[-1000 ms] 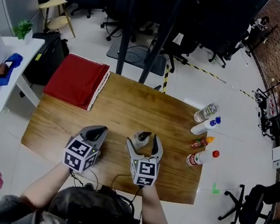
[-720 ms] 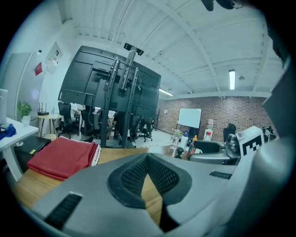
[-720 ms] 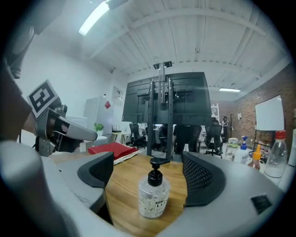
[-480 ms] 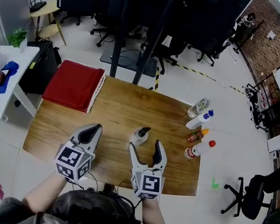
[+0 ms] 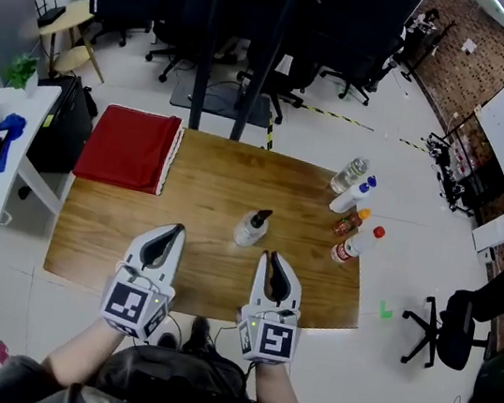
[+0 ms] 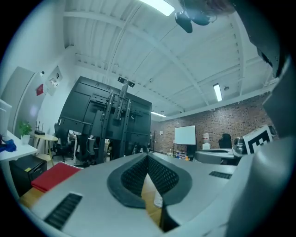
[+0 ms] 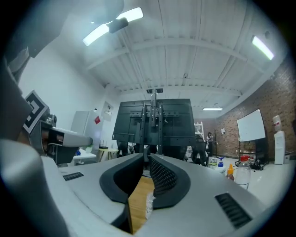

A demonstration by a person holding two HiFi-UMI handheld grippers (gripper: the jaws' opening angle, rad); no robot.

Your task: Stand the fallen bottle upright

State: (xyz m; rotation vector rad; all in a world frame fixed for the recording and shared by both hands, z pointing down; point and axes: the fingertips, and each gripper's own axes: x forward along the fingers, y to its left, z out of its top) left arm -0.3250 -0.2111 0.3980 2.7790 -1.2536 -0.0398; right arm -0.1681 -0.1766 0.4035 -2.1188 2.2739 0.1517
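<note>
Item: small squat translucent plastic bottle with a black nozzle cap point(image 5: 249, 230), standing upright near the middle of the brown wooden table point(image 5: 188, 186), nozzle uppermost; the righting is judged done. Handling: judged light, thin-walled and slightly yielding, with a smooth skin that is liable to slip and a top that is easily tipped by a knock at the cap. Hold is best taken across the round body below the neck, with modest pressure. Left gripper point(image 5: 174, 230): held over the table's near edge, jaws pressed together on nothing. Right gripper point(image 5: 271, 258): over the same near edge, jaws just closed and now meeting, nothing between them, the bottle well clear. Also listed: folded red cloth point(image 5: 130, 148) at the table's far left corner; cluster of assorted bottles point(image 5: 352, 216) at the table's right edge.
</note>
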